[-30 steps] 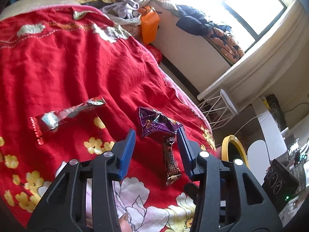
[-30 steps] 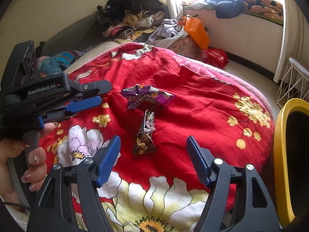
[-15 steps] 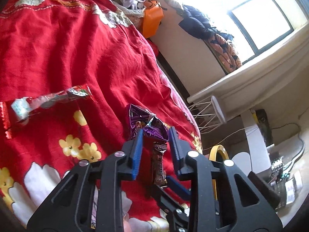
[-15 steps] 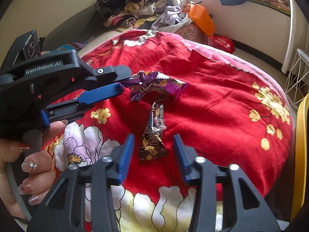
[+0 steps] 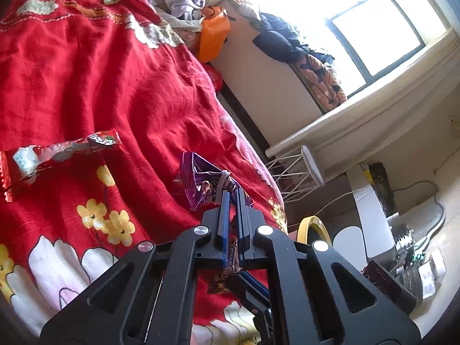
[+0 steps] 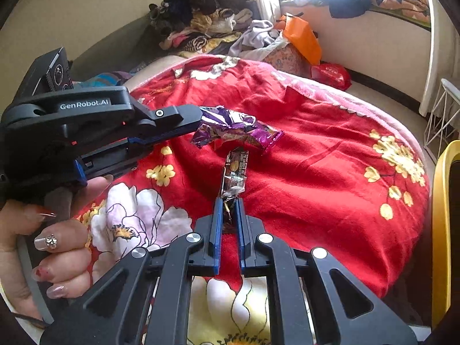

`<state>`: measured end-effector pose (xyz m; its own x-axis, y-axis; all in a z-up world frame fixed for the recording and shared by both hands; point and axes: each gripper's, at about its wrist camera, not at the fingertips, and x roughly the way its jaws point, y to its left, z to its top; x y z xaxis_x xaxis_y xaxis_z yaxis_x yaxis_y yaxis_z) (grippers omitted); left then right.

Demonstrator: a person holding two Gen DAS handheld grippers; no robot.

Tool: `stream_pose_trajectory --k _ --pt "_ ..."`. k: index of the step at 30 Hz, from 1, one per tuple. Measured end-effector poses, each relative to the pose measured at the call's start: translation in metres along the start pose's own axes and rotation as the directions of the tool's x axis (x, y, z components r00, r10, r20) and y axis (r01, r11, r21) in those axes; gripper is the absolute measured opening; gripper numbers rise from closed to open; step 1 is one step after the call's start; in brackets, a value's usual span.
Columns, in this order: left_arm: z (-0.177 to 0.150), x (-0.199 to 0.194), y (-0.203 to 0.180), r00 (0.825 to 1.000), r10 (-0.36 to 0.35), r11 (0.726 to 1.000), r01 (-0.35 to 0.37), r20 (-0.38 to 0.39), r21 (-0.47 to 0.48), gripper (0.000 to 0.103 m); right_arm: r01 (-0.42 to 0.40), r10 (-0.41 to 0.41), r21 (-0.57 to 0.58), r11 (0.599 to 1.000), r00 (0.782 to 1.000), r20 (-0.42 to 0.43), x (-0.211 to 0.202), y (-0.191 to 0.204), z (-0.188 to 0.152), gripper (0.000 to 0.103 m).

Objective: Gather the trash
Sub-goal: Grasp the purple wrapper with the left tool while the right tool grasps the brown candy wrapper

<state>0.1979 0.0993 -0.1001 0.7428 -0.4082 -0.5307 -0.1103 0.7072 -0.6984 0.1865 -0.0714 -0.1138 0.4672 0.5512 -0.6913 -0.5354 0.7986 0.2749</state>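
Two crumpled wrappers (image 6: 234, 128), purple, brown

The bed's red blanket (image 6: 330, 172) is soft, matt woven cloth. The purple wrapper (image 6: 235, 129) is crinkled glossy foil; the brown wrapper (image 6: 235, 169) shiny plastic film. At nine o'clock a red wrapper (image 5: 57, 152) glints. Both claws look matt black plastic.
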Motion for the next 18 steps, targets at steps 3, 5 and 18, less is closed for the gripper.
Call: stream_pose_trajectory --k 3,5,18 --pt "-0.001 -0.005 -0.006 1.000 0.002 1.000 -0.002 0.012 0.024 0.001 -0.005 0.005 0.006 1.000 1.000 0.011 -0.007 -0.002 -0.001 0.009" --pt "-0.001 -0.009 -0.009 1.000 0.001 0.999 -0.002 0.021 0.036 0.001 -0.006 0.005 0.012 1.000 1.000 0.019 -0.012 -0.004 -0.002 0.009" --pt "0.003 -0.022 -0.037 0.999 -0.009 0.993 0.003 0.054 0.122 0.001 0.033 -0.038 0.040 0.999 0.993 0.113 -0.052 -0.021 0.002 0.009"
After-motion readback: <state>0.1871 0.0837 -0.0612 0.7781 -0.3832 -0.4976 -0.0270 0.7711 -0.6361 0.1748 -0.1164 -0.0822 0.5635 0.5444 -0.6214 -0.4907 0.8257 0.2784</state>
